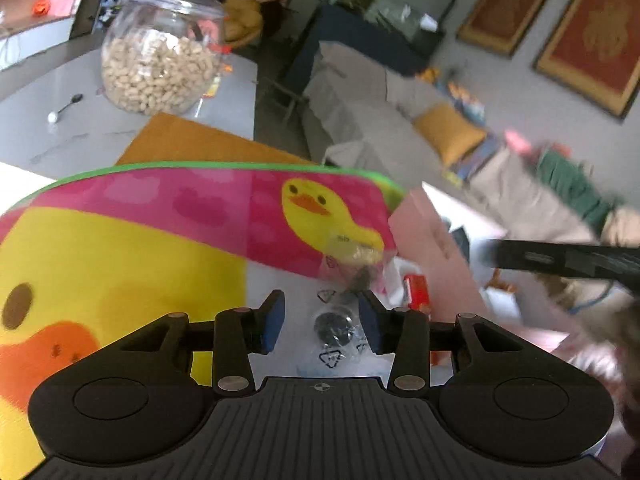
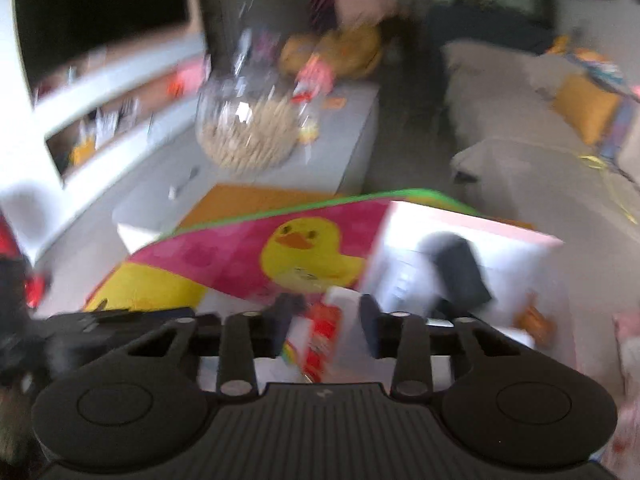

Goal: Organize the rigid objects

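My left gripper (image 1: pixel 322 322) is open above a clear plastic bag (image 1: pixel 336 330) holding a small dark object, lying on a pink and yellow duck mat (image 1: pixel 160 232). A red and white packet (image 1: pixel 416 292) lies just right of it, beside a pink box (image 1: pixel 432 240). In the blurred right wrist view my right gripper (image 2: pixel 324 326) is open with the red and white packet (image 2: pixel 322 336) between its fingers; whether they touch it is unclear. The pink box (image 2: pixel 460 272) with a dark item stands to its right on the duck mat (image 2: pixel 248 264).
A glass jar of peanuts (image 1: pixel 160 60) and a spoon (image 1: pixel 66 108) sit on the grey table (image 1: pixel 48 128) beyond an orange mat (image 1: pixel 188 140). A beige sofa (image 1: pixel 380 112) with a yellow cushion (image 1: pixel 448 132) is at the right. The other gripper (image 1: pixel 568 260) enters from the right.
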Tool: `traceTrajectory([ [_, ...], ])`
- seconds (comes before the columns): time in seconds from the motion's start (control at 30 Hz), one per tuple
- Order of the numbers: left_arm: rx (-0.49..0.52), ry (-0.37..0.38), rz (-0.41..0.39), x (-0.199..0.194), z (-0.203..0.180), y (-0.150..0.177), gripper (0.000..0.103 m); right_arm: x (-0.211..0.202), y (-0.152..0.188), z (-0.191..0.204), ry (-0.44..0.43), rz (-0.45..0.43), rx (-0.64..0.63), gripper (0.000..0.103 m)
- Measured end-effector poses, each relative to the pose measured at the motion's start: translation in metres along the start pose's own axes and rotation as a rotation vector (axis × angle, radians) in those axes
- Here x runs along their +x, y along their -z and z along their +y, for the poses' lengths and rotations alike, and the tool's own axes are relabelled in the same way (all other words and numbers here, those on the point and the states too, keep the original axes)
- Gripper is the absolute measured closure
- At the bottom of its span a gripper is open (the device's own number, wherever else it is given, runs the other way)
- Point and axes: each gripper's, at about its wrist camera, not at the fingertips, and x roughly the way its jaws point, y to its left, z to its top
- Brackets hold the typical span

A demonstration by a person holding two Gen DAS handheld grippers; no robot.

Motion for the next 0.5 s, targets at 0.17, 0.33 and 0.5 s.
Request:
traceTrajectory([
  [0.17, -0.012, -0.037, -0.066, -0.008, 0.01, -0.001, 0.064, 0.1, -0.044, 0.043, 0.27, 0.201, -0.208, 0.094],
  [0.33, -0.016, -0.027, -0.037, -0.005, 0.012, 0.001, 0.083, 0.165, -0.04, 0.062, 0.429, 0.292, -0.374, 0.094],
  [0.5, -0.053, 0.006, 0.037, 0.003, 0.016, 0.007, 0.088, 0.174, -0.021, 0.071, 0.462, 0.354, -0.48, 0.095],
])
